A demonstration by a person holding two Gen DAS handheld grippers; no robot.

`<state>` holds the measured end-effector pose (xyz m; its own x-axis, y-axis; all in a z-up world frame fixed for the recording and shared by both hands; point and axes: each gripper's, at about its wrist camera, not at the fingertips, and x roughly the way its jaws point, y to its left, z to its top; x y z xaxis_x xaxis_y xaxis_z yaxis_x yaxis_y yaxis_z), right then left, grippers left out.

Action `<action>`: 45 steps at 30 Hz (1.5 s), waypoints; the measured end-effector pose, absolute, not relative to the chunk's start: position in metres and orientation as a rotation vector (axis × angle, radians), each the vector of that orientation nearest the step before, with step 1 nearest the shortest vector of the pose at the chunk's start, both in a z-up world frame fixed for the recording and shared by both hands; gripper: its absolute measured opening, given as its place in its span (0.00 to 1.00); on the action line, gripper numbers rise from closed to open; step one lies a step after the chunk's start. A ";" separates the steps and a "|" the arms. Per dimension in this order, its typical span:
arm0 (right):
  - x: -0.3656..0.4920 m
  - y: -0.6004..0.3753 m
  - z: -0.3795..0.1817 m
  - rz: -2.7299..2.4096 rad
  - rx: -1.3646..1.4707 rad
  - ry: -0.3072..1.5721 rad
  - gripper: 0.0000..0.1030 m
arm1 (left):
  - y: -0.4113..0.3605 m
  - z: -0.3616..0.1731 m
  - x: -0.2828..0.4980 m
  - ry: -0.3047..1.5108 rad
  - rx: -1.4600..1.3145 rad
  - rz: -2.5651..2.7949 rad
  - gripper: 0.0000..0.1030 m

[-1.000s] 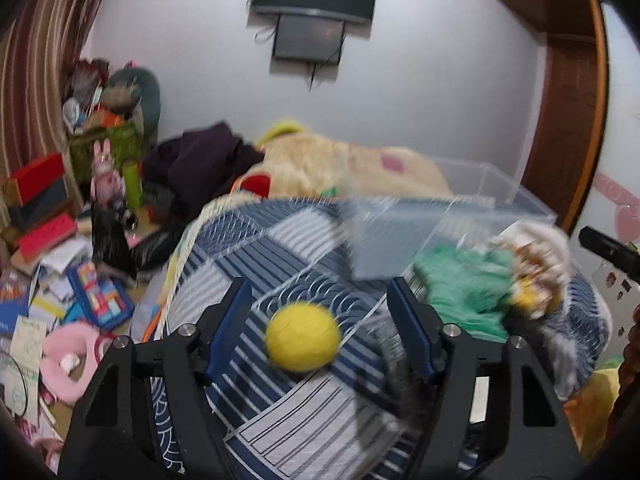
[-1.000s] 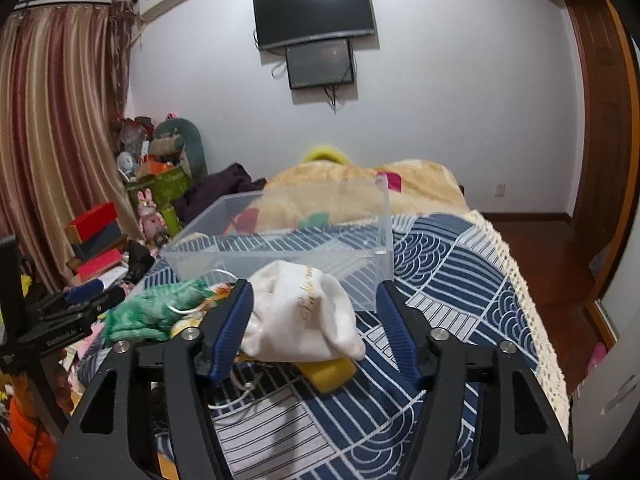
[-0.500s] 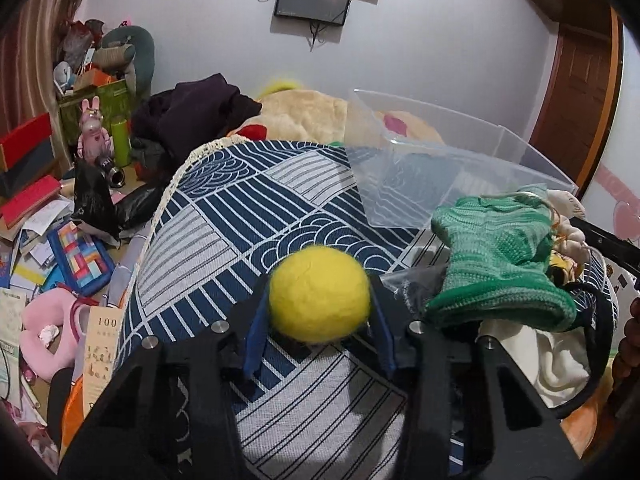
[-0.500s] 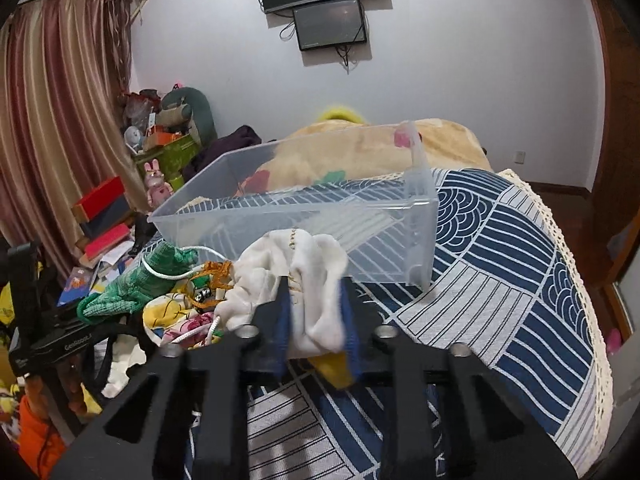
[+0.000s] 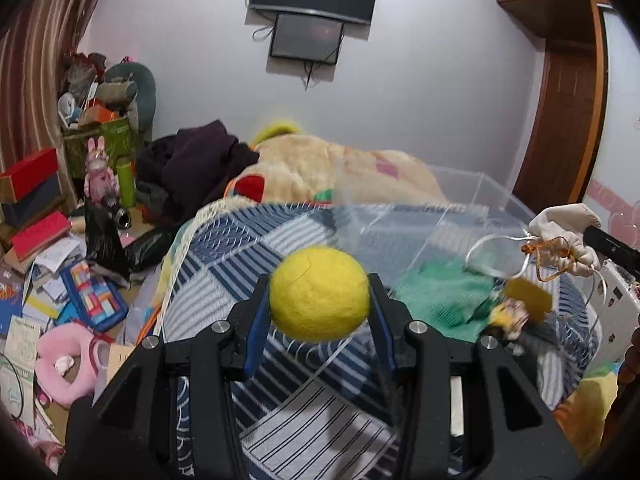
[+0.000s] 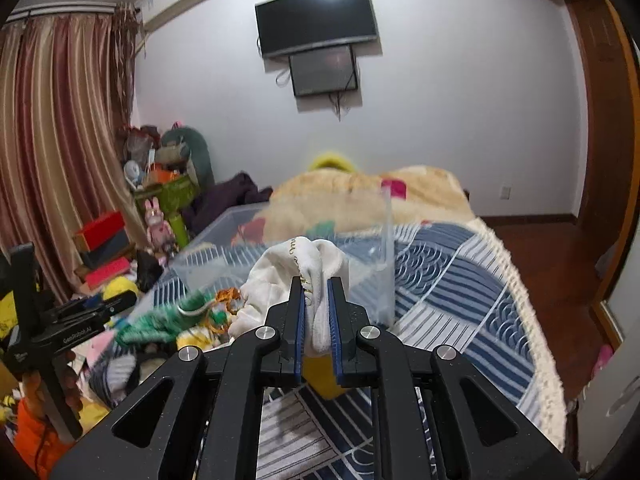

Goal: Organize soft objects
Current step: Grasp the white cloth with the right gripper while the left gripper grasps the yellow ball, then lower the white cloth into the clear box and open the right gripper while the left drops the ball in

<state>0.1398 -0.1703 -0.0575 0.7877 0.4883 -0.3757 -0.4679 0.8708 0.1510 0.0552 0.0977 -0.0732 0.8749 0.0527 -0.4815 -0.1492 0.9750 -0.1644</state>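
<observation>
Left wrist view: left gripper (image 5: 319,298) holds the yellow felt ball (image 5: 319,294) pinched between its blue pads, lifted off the patterned bedspread (image 5: 224,256); the clear plastic bin (image 5: 460,220) stands ahead and to the right
Ball risk: the ball is round and bulges past the pads; it may squirt out if the squeeze slackens or the gripper tips, then roll off the bed edge toward the floor clutter (image 5: 80,292)
Pile nearby: green knit piece (image 5: 444,300) lies beside the bin; a white ribbon loop (image 5: 496,256) trails over it
Right wrist view: right gripper (image 6: 318,320) is clamped narrow on the white cloth pouch (image 6: 304,276), held up in front of the bin's near wall (image 6: 372,276)
Pouch risk: the slack cloth hangs past the jaws; it may catch the rim and fall short; whether the orange cord (image 6: 226,294) is tied to it cannot be told; if so, it could drag pile items along
Yellow item (image 6: 324,380): sits under the fingers; held or loose cannot be told
</observation>
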 end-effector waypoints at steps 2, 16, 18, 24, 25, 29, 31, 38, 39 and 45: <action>0.139 -0.174 -0.048 0.508 0.057 0.388 0.09 | 0.096 -0.062 0.058 0.479 -0.196 0.084 0.44; 0.183 -0.159 -0.013 0.416 0.018 0.296 0.09 | 0.067 -0.007 0.120 0.475 -0.081 -0.028 0.44; 0.193 -0.152 -0.013 0.423 0.011 0.311 0.09 | 0.064 -0.009 0.134 0.499 -0.064 -0.037 0.44; 0.222 -0.134 -0.028 0.448 -0.027 0.396 0.09 | 0.061 -0.022 0.175 0.613 -0.071 -0.080 0.44; 0.226 -0.132 -0.033 0.455 -0.035 0.418 0.09 | 0.062 -0.026 0.181 0.635 -0.074 -0.089 0.44; 0.240 -0.123 -0.047 0.476 -0.066 0.497 0.09 | 0.059 -0.038 0.204 0.714 -0.053 -0.101 0.44; 0.247 -0.117 -0.057 0.491 -0.086 0.546 0.09 | 0.058 -0.044 0.212 0.750 -0.041 -0.110 0.44; 0.262 -0.100 -0.071 0.516 -0.161 0.637 0.09 | 0.055 -0.059 0.232 0.853 -0.037 -0.138 0.44; 0.261 -0.099 -0.072 0.519 -0.174 0.642 0.10 | 0.053 -0.059 0.232 0.856 -0.025 -0.137 0.44; 0.258 -0.098 -0.073 0.531 -0.206 0.662 0.14 | 0.046 -0.058 0.228 0.863 0.014 -0.144 0.49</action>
<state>0.2581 -0.0982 -0.0734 0.6623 0.4023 -0.6321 -0.5304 0.8476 -0.0162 0.2284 0.0455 -0.0578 0.6412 -0.1206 -0.7578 0.1322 0.9902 -0.0458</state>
